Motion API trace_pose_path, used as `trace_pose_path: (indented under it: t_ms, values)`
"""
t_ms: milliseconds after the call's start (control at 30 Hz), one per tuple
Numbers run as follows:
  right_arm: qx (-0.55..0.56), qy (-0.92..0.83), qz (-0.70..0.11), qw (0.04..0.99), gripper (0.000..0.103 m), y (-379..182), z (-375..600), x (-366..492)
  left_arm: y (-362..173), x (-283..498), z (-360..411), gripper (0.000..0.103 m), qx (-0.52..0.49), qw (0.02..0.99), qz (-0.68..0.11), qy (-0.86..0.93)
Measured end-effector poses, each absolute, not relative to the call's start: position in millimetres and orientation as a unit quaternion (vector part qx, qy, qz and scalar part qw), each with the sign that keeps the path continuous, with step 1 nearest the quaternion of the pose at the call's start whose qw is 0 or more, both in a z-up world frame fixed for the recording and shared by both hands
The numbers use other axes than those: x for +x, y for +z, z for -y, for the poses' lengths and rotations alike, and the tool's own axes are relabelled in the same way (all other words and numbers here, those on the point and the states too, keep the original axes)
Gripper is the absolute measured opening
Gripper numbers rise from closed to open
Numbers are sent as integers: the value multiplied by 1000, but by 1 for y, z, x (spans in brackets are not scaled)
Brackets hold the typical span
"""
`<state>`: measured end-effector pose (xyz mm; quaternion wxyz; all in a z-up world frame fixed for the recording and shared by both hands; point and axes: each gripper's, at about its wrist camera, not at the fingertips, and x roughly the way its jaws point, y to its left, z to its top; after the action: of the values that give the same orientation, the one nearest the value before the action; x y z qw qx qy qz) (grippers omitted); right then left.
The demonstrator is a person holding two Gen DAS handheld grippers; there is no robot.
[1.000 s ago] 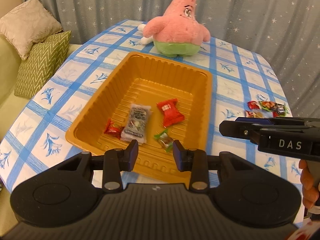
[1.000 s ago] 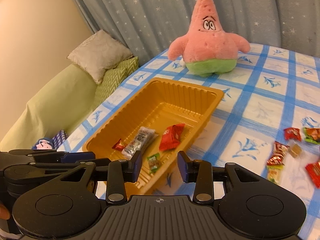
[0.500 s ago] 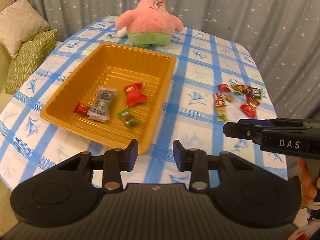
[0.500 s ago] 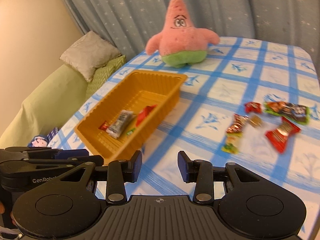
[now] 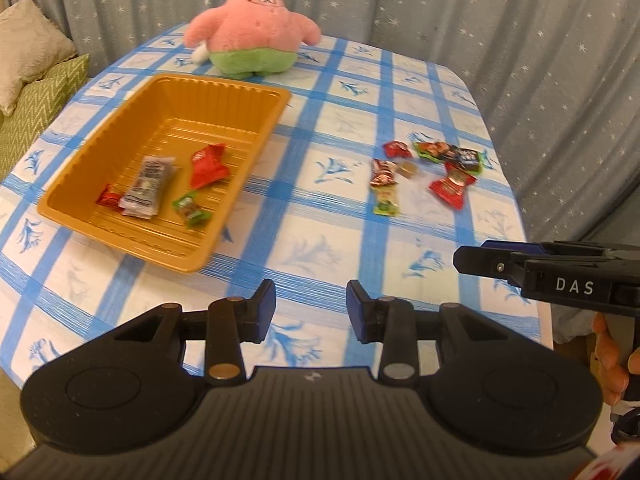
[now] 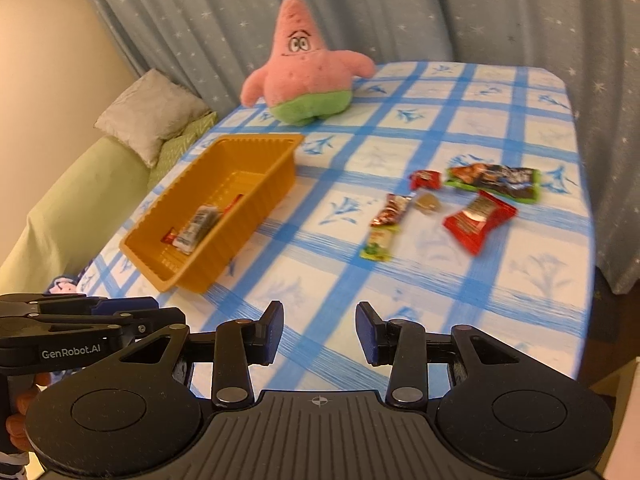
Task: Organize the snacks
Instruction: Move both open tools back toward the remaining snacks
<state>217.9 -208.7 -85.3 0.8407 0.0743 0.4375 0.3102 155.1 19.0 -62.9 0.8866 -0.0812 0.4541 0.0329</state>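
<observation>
An orange tray [image 5: 256, 136] [image 6: 276, 184] sits left on the blue-checked table and holds several wrapped snacks, among them a red packet [image 5: 208, 164] and a grey bar [image 5: 148, 186]. Several loose snacks lie to the right: a red packet [image 5: 452, 188] [image 6: 478, 218], a long green-edged pack [image 5: 448, 154] [image 6: 494, 178], a bar [image 5: 385, 190] [image 6: 384, 226]. My left gripper [image 5: 311, 312] is open and empty over the near table edge. My right gripper [image 6: 319, 334] is open and empty, also at the near edge; its side shows in the left wrist view [image 5: 560, 272].
A pink star plush toy [image 5: 252, 28] [image 6: 306, 72] stands at the table's far side behind the tray. A sofa with cushions [image 6: 152, 120] is left of the table. A starred curtain hangs behind.
Both grippers have pulled back and swung right, away from the tray toward the loose snacks. Both stay open and empty.
</observation>
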Motion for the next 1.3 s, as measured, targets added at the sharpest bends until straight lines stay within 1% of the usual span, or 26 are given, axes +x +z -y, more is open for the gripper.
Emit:
trace_pose_path:
  t_ms: [633, 1300]
  values:
    - [87, 243, -447, 856, 43, -102, 271, 234, -79, 191, 38, 37, -54, 886, -461, 1]
    - [94, 212, -448, 863, 45, -119, 271, 292, -109, 269, 48, 38, -41, 889, -455, -25]
